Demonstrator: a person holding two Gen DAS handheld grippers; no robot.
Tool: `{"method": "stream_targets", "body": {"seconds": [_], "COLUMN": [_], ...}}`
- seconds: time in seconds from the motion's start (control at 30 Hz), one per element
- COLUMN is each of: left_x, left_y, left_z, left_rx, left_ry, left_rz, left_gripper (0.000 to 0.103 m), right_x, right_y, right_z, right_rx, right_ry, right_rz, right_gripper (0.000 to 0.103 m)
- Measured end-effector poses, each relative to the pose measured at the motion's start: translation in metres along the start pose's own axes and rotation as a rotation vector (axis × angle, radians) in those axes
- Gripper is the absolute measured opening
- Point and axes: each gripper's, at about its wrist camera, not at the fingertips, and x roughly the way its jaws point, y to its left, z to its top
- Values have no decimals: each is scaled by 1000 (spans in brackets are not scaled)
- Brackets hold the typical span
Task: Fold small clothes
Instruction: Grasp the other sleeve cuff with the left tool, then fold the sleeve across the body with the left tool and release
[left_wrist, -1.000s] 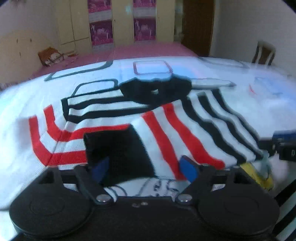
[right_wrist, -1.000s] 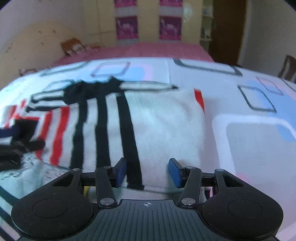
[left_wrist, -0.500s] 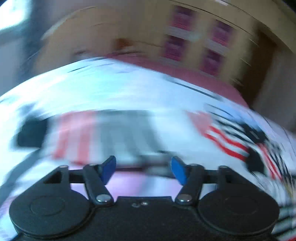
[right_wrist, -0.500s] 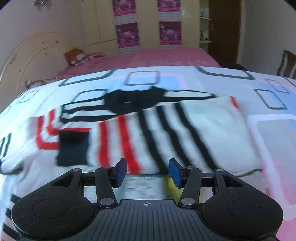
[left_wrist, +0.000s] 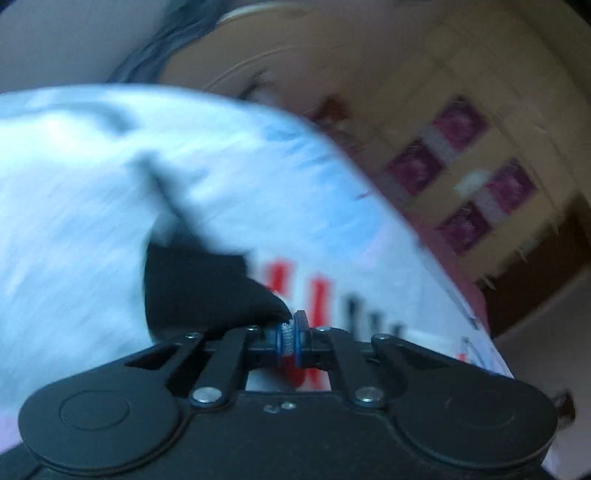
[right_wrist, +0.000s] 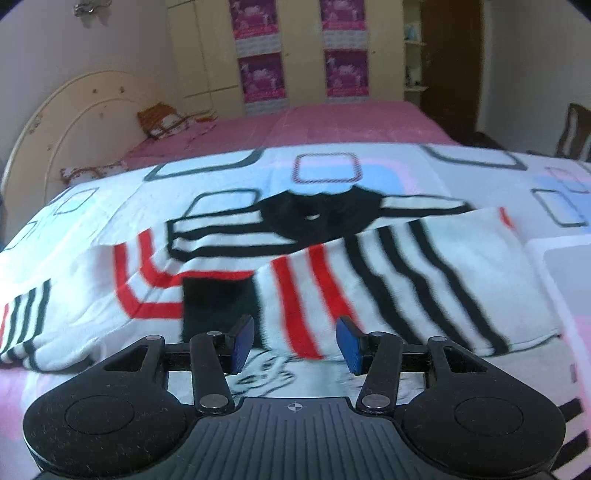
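Note:
A white knitted sweater (right_wrist: 369, 258) with red and black stripes lies spread on the bed, black collar (right_wrist: 317, 214) at the far side. One sleeve is folded across it, and that sleeve's black cuff (right_wrist: 218, 302) lies just beyond my right gripper (right_wrist: 295, 339). The right jaws are closing, with the blue pads (right_wrist: 242, 343) still apart over the sweater's near edge and nothing pressed between them. The left wrist view is blurred and tilted. There my left gripper (left_wrist: 291, 336) is shut on white knit beside another black cuff (left_wrist: 199, 288) and red stripes (left_wrist: 314, 295).
The sweater rests on a white sheet (right_wrist: 325, 170) printed with squares, over a pink bed (right_wrist: 351, 122). A cream headboard (right_wrist: 74, 118) stands at the left, wardrobes behind, and a chair (right_wrist: 576, 129) at the right. Cartoon-printed fabric (right_wrist: 266, 373) lies under my right gripper.
My left gripper swung away from the folded sleeve to the left, rolled over, and closed on knit fabric by a black cuff. The right gripper drew back and up, and its pads now stand closer together.

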Motion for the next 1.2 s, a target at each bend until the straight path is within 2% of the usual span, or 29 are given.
{"method": "stream_targets", "body": {"seconds": [0.03, 0.13, 0.27, 0.43, 0.5, 0.6, 0.77, 0.83, 0.87, 0.9, 0.93, 0.97, 1.0, 1.03, 1.07, 1.13, 1.2], "left_x": [-2, -6, -3, 17, 26, 33, 54, 67, 76, 85, 91, 87, 78, 72, 63, 42, 24], "left_y": [-19, -83, -167, -260, -291, -330, -383, -387, -391, -391, -393, -389, -388, -389, -387, -374, -349], "left_z": [1, -8, -39, -92, -116, -149, -216, -242, -255, -269, -284, -293, -299, -300, -298, -287, -268], "left_rx": [57, 197, 296, 414, 476, 556, 684, 716, 738, 767, 797, 822, 860, 882, 896, 910, 885], "left_ry": [-14, -9, 39, 134, 172, 185, 263, 320, 364, 409, 441, 414, 370, 353, 322, 252, 227], "left_rz": [-36, -166, -319, -432, -453, -499, -461, -449, -460, -466, -461, -469, -481, -471, -456, -433, -384], "left_gripper": [6, 6, 6, 6, 6, 6, 6, 6, 9, 24, 31, 42, 64, 75, 84, 80, 71], "right_x": [0, -2, -9, -28, -37, -45, -56, -56, -56, -57, -57, -57, -56, -56, -59, -56, -48], "right_y": [-7, -27, -49, -79, -101, -128, -171, -185, -189, -194, -197, -200, -201, -201, -198, -195, -187], "right_z": [1, 1, -3, -7, -6, -4, -7, -9, -9, -9, -9, -8, -7, -6, -5, -2, 2], "right_rx": [14, 52, 97, 125, 163, 196, 234, 252, 258, 262, 265, 266, 262, 252, 227, 193, 183], "right_ry": [4, 5, -4, -38, -58, -68, -64, -51, -50, -53, -53, -51, -47, -54, -88, -85, -56], "right_rz": [-12, -37, -44, -63, -72, -74, -54, -34, -27, -31, -37, -42, -43, -56, -56, 41, 105], "right_gripper": [24, 24, 24, 24, 24, 24, 24, 24, 24, 25, 25, 31, 46, 88, 95, 94, 80]}}
